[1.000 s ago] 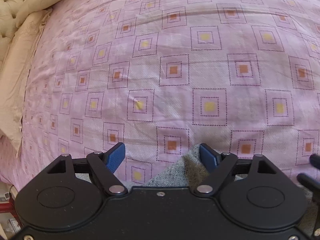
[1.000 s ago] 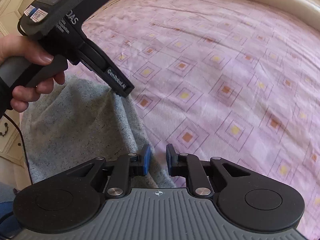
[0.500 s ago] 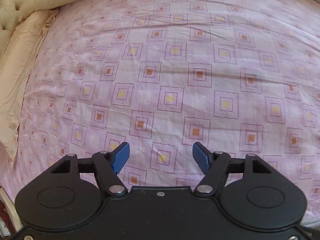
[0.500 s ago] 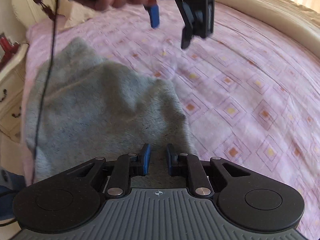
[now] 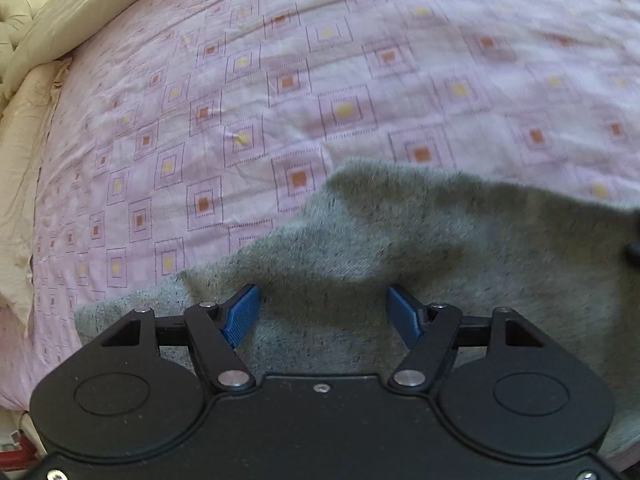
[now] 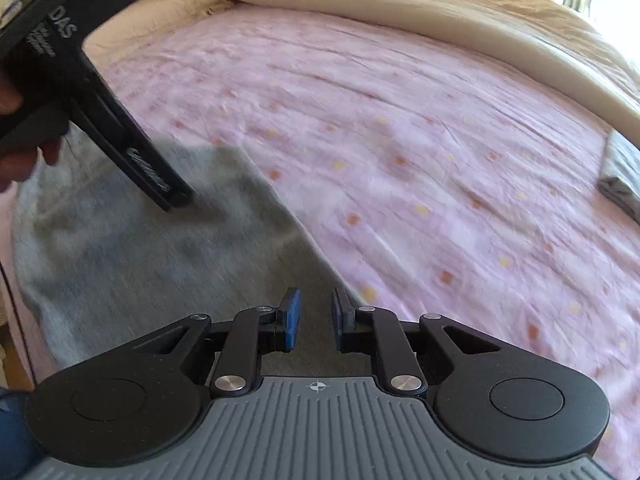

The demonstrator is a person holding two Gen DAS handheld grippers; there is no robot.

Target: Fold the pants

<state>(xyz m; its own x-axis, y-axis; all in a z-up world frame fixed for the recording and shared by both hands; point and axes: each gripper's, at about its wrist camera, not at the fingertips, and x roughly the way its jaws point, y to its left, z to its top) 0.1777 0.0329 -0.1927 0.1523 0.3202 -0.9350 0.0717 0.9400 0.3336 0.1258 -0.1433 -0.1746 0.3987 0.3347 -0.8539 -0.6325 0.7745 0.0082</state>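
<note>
Two sets of tongs work over my bed. In the left wrist view, my left tongs (image 5: 322,314) hang low with their blue pads (image 5: 241,316) spread wide and nothing between them, directly above the grey pants (image 5: 420,248). Half a second ago this view showed only the pink patterned bedsheet (image 5: 280,92); now the pants fill the lower right, their ragged upper edge running up from the near left to a peak at centre. Beyond that edge the sheet lies bare up to the beige duvet (image 5: 80,20) bunched along the far left.

In the right wrist view, my right tongs (image 6: 315,320) hover over the pants (image 6: 132,264) with a narrow gap between the pads; I cannot tell whether cloth is caught there. My left tongs (image 6: 176,200), high at the top of this view half a second ago, now slant down with the tip just over the cloth. The pants' right edge runs diagonally towards me; past it the sheet (image 6: 420,152) stretches open to the duvet (image 6: 400,4), with a folded grey item (image 6: 618,176) at the far right.
</note>
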